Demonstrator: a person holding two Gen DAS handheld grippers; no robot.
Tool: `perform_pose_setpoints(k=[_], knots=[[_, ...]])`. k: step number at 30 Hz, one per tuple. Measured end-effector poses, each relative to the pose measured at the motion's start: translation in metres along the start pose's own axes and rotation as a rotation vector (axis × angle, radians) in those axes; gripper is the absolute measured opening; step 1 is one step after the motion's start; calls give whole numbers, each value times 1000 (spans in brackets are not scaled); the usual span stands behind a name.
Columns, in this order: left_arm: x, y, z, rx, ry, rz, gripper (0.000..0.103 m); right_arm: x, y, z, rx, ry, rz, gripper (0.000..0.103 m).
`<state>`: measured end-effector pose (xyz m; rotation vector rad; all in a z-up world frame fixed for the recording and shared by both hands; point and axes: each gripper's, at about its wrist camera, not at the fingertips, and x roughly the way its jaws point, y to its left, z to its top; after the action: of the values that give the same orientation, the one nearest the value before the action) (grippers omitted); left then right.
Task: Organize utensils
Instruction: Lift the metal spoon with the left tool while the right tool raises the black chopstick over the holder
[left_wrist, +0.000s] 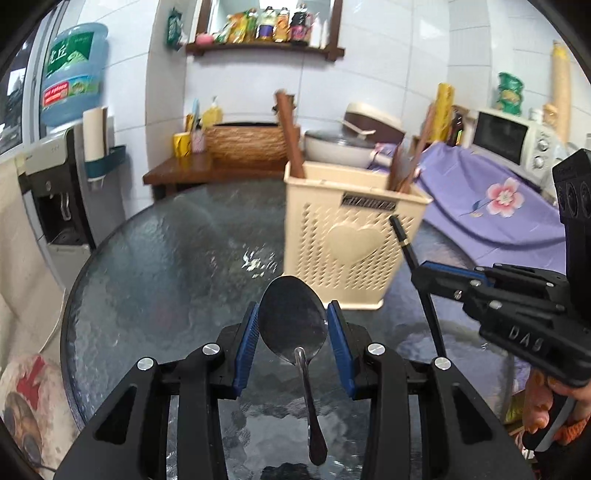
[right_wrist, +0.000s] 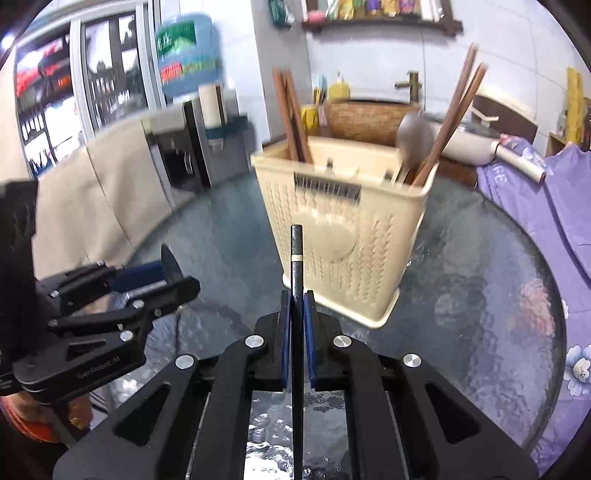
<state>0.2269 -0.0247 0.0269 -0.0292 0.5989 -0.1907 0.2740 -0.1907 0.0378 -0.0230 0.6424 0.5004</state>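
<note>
My left gripper (left_wrist: 293, 314) is shut on a metal spoon (left_wrist: 291, 332). The blue pads (left_wrist: 246, 332) clamp the bowl, and the handle hangs back toward the camera, above the glass table (left_wrist: 155, 266). My right gripper (right_wrist: 296, 299) is shut on a black chopstick (right_wrist: 296, 258) that sticks up past its pads. Just ahead of both stands a beige perforated utensil holder (right_wrist: 343, 229) with a heart on its front. It holds brown chopsticks (right_wrist: 291, 114) at its left end, and more chopsticks with a blurred spoon (right_wrist: 412, 136) at its right. From the left wrist view, the right gripper (left_wrist: 424, 273) and its chopstick (left_wrist: 404, 243) sit right of the holder (left_wrist: 347, 236).
A purple flowered cloth (left_wrist: 491, 206) covers the surface to the right, with a microwave (left_wrist: 517, 140) behind it. A lidded pot (left_wrist: 340, 147) and a woven basket (left_wrist: 247, 142) sit on a wooden counter behind the table. A water dispenser (left_wrist: 55, 192) stands at the left.
</note>
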Motion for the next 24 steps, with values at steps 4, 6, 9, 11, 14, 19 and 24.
perform_pose_setpoints(k=[4,6,9,11,14,19,24], knots=[[-5,-7,3,2,-9,-37,36,-24,-1,5,8,-44,2,8],[-4,-8,2,0,-3,-59,36,-30,-1,4,4,-48,2,8],[-7,-10,2,11,-14,-51,36,-33,-1,7,8,-57,0,8],[-10,-10,5,6,-24,-63,36,-33,1,10,12,-59,3,8],[-16,-8,11,4,-38,-74,36,-42,1,13,20,-77,7,8],[-19,-5,21,-4,-55,-87,36,-55,2,16,14,-111,1,8],[-19,-9,27,11,-65,-94,36,-61,5,19,0,-120,-5,8]])
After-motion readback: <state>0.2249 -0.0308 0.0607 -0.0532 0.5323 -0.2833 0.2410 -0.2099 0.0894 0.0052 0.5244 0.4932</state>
